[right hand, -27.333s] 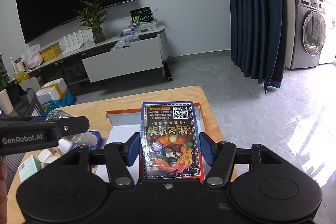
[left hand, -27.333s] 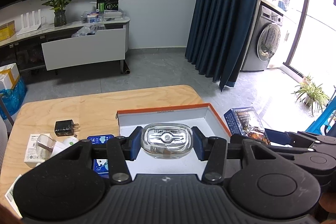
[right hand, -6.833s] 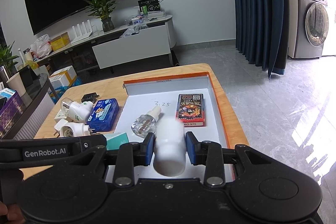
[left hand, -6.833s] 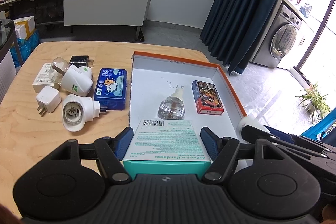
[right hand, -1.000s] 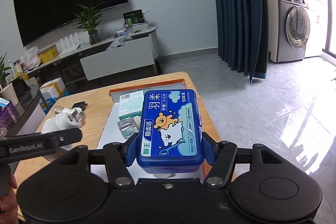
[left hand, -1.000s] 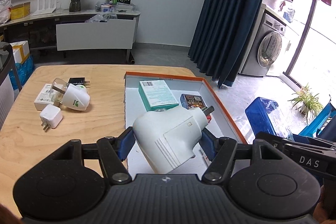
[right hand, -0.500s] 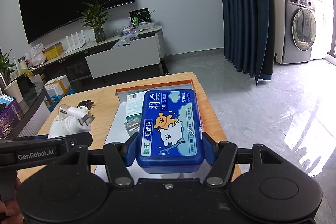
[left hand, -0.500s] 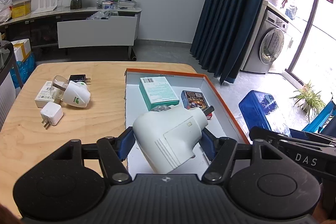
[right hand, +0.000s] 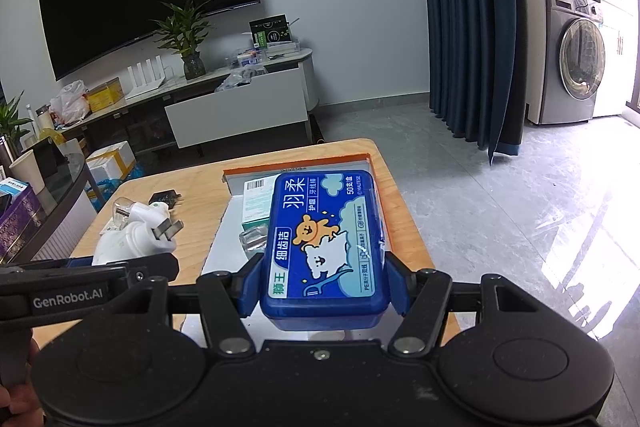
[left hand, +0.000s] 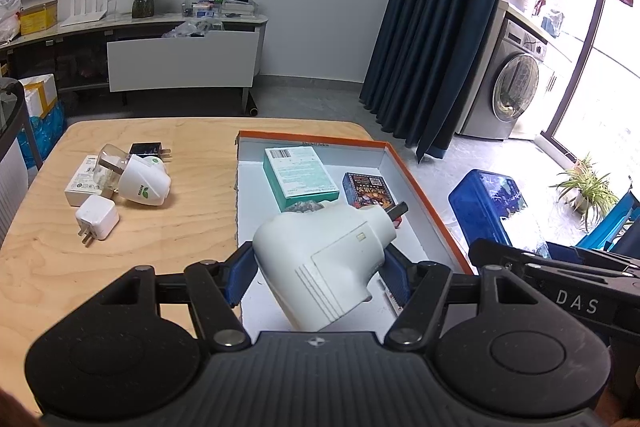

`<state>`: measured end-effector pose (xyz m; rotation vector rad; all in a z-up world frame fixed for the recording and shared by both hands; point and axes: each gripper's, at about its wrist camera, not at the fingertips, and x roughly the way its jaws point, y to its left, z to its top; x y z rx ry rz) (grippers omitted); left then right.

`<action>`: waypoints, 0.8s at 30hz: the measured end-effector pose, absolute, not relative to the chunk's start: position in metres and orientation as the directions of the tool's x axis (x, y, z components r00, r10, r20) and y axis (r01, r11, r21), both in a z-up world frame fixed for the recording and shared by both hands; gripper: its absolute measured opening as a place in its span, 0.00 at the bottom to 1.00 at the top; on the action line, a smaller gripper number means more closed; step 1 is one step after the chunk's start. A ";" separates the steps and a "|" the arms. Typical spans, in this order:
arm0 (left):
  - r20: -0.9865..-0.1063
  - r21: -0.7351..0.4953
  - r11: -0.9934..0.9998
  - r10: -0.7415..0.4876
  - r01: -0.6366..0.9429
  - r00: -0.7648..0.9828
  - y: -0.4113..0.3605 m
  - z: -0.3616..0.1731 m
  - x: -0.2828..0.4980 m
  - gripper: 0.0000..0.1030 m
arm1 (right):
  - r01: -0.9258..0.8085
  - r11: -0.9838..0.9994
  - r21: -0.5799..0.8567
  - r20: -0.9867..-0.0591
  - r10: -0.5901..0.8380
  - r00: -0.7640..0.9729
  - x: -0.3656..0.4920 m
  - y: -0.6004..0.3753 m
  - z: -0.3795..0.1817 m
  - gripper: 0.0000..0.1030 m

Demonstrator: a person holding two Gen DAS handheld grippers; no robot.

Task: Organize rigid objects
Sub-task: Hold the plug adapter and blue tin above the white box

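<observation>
My left gripper (left hand: pixel 318 277) is shut on a white plug-in device (left hand: pixel 324 259) and holds it above the near part of the orange-rimmed white tray (left hand: pixel 416 183). In the tray lie a teal bandage box (left hand: pixel 300 177), a small red and dark card box (left hand: pixel 366 189) and a clear bottle, mostly hidden behind the device. My right gripper (right hand: pixel 322 291) is shut on a blue floss-pick box (right hand: pixel 326 239) held above the tray's right side (right hand: pixel 296 159). The blue box also shows in the left wrist view (left hand: pixel 488 205).
On the wooden table (left hand: pixel 120 251) left of the tray lie a white plug-in device with a clear bottle (left hand: pixel 140 183), a white charger cube (left hand: pixel 96 221), a black charger (left hand: pixel 146 149) and a small white box (left hand: pixel 82 179). A glass side table (right hand: pixel 44 195) stands at the left.
Both grippers have drawn slightly back and up from the tray with their objects still held. The objects on the table have not moved.
</observation>
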<state>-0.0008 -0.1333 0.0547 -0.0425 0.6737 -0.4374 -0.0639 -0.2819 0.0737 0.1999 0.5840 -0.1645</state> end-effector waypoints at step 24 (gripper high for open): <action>-0.602 -0.192 0.909 -0.407 0.370 0.687 -0.135 0.049 -0.002 0.65 | 0.196 0.971 0.135 -0.570 -0.085 0.817 -0.062 -0.277 0.068 0.71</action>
